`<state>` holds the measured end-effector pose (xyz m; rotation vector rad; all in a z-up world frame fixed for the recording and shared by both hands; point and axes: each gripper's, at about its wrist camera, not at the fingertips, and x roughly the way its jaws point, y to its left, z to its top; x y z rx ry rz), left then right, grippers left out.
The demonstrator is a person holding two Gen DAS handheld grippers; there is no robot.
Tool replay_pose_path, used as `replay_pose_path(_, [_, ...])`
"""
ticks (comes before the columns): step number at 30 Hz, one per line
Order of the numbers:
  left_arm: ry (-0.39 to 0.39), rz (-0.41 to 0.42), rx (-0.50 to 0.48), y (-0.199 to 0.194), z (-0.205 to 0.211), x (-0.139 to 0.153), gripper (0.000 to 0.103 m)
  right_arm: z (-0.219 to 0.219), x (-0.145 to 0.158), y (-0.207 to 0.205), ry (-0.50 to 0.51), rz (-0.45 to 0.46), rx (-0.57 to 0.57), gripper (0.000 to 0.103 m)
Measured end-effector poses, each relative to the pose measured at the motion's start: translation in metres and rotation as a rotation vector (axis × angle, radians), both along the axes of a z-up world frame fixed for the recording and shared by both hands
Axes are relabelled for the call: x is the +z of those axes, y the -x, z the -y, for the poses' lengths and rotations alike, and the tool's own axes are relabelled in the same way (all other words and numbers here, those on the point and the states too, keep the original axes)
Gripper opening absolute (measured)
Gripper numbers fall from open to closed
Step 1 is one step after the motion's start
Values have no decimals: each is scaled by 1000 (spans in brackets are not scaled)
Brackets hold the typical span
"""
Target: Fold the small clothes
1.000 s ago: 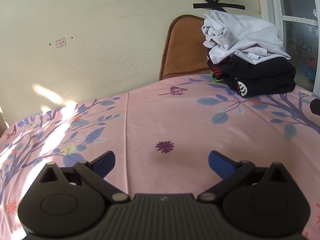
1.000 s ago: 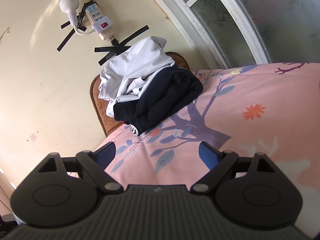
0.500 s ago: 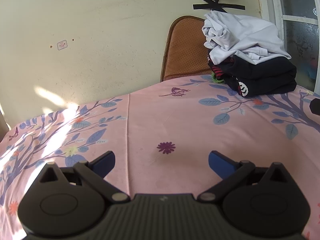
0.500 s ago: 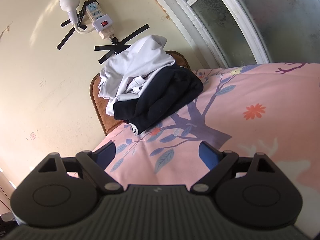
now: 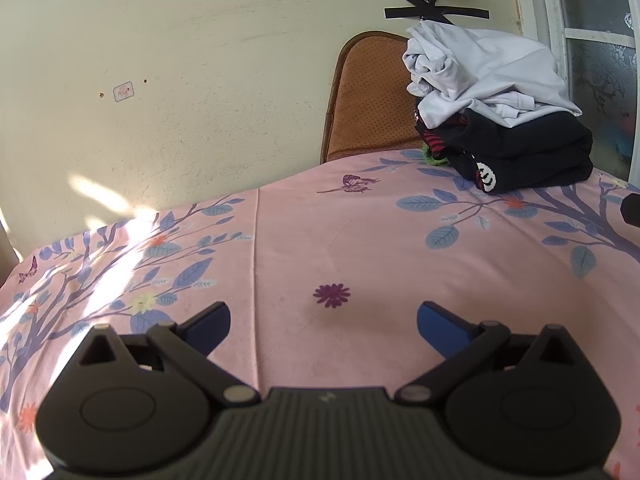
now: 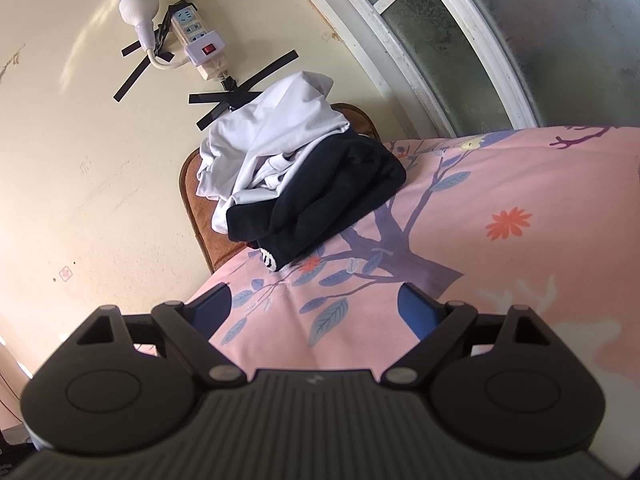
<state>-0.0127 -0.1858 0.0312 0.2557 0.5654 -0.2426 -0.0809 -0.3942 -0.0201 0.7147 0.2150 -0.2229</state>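
Observation:
A pile of clothes sits at the far side of the pink flowered sheet (image 5: 360, 240): a crumpled white garment (image 5: 488, 76) on top of folded black garments (image 5: 532, 152). The pile also shows in the right wrist view, white garment (image 6: 280, 136) over black ones (image 6: 332, 196). My left gripper (image 5: 323, 322) is open and empty, low over the sheet, well short of the pile. My right gripper (image 6: 316, 308) is open and empty, tilted, facing the pile from a short way off.
A brown chair back (image 5: 368, 96) stands behind the pile against the cream wall. A power strip (image 6: 200, 40) with a bulb is taped to the wall above. A window (image 6: 460, 40) runs along the right. A dark part (image 5: 631, 210) shows at the left view's right edge.
Both grippers have stayed open and nearly still. The left view has drifted slightly.

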Motion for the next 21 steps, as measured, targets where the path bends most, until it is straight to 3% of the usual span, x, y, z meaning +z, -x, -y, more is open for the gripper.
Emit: replay_pose_path(21, [-12, 6, 5, 0, 1, -1, 103, 0, 1, 1, 1, -1, 1, 92])
